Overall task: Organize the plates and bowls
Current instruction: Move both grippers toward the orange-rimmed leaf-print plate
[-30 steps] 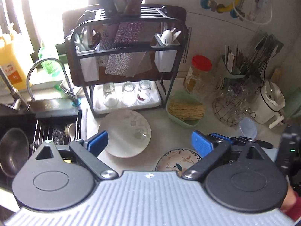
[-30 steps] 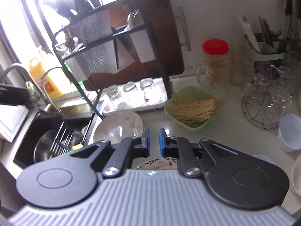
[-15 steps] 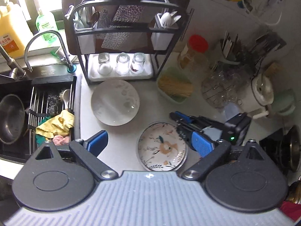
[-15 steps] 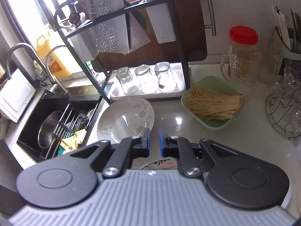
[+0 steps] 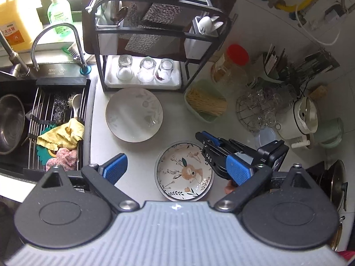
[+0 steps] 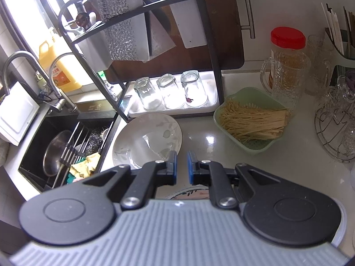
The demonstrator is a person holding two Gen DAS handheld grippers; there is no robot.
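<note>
A home kitchen: a sink [image 5: 13, 119] with faucet [image 5: 55, 42] at left, a dish rack [image 5: 155, 33] holding glasses [image 5: 144, 71] at centre top, jars and noodles [image 5: 206, 104] on the bench [image 5: 177, 130].

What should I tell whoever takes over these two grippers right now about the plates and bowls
Left gripper: open, empty, above the counter.
Right gripper: nearly shut, holding nothing, at the far right rim of the floral plate.
The floral plate and the white bowl sit apart on the counter, the bowl in front of the dish rack.
Done: nothing stacked or racked.
Left: put away both.
</note>
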